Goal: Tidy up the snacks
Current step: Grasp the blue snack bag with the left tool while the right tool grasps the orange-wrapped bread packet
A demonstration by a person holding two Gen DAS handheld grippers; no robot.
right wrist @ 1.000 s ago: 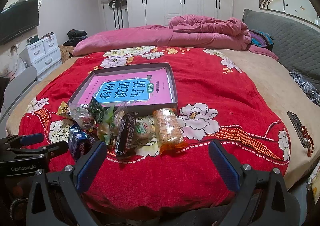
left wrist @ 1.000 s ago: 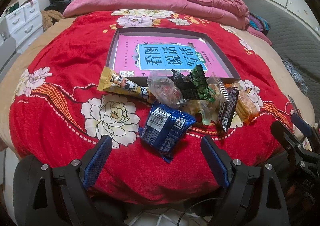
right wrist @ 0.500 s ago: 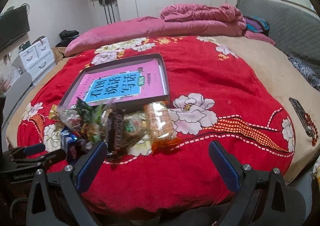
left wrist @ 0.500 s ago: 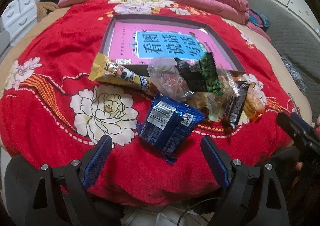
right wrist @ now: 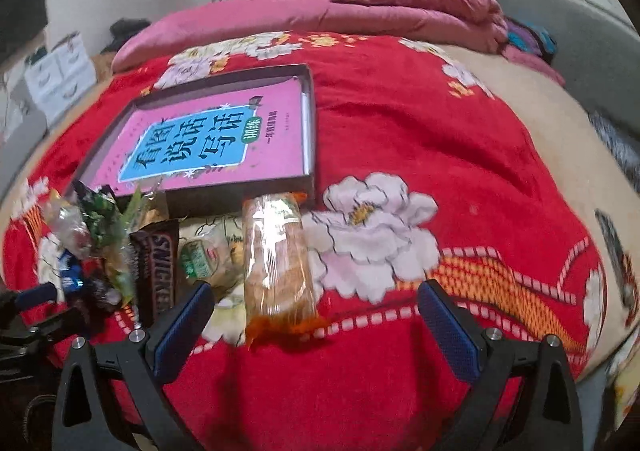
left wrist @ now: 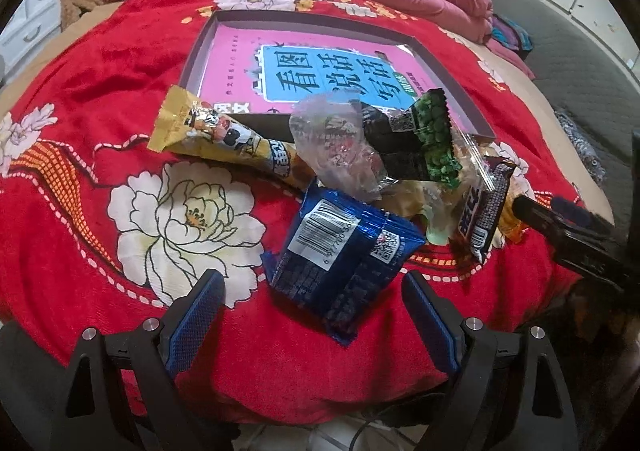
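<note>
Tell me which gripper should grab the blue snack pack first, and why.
Left. The left gripper is open, with the blue snack pack lying straight ahead between its fingers. The right gripper, also open, faces the orange cracker pack; the blue pack sits far off to its left.

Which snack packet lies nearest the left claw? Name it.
The blue packet, barcode side up. It lies just ahead of the open left claw; the yellow tube and green packet sit farther back.
</note>
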